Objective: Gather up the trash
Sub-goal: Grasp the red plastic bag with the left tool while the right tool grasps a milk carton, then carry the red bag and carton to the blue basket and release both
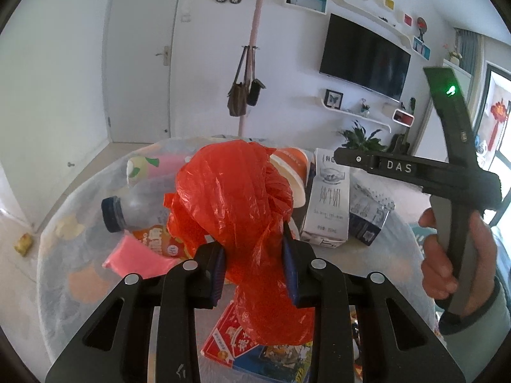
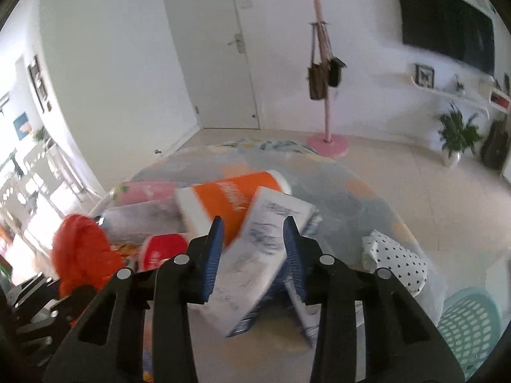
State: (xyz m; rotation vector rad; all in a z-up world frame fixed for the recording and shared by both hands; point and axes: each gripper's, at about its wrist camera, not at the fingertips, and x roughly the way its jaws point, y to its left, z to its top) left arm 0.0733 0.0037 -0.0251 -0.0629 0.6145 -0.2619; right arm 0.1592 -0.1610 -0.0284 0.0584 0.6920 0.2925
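My left gripper [image 1: 254, 255] is shut on a crumpled red plastic bag [image 1: 233, 198] and holds it above the round table [image 1: 64, 274]. The bag also shows at the left of the right wrist view [image 2: 81, 252]. My right gripper [image 2: 252, 249] has its jaws around a white milk carton [image 2: 255, 249]; the image is blurred. The same carton [image 1: 329, 198] and the right gripper's body [image 1: 415, 172] show in the left wrist view. An orange and white paper cup [image 2: 230, 198] lies behind the carton. A clear bottle with a dark cap [image 1: 127, 210] lies at the left.
On the table lie a pink packet [image 1: 134, 258], a red printed box [image 1: 230, 335], a dark snack bag [image 1: 367, 217] and a polka-dot wrapper [image 2: 396, 255]. A teal basket [image 2: 469, 325] stands at the lower right. A pink coat stand [image 2: 325, 95] is behind.
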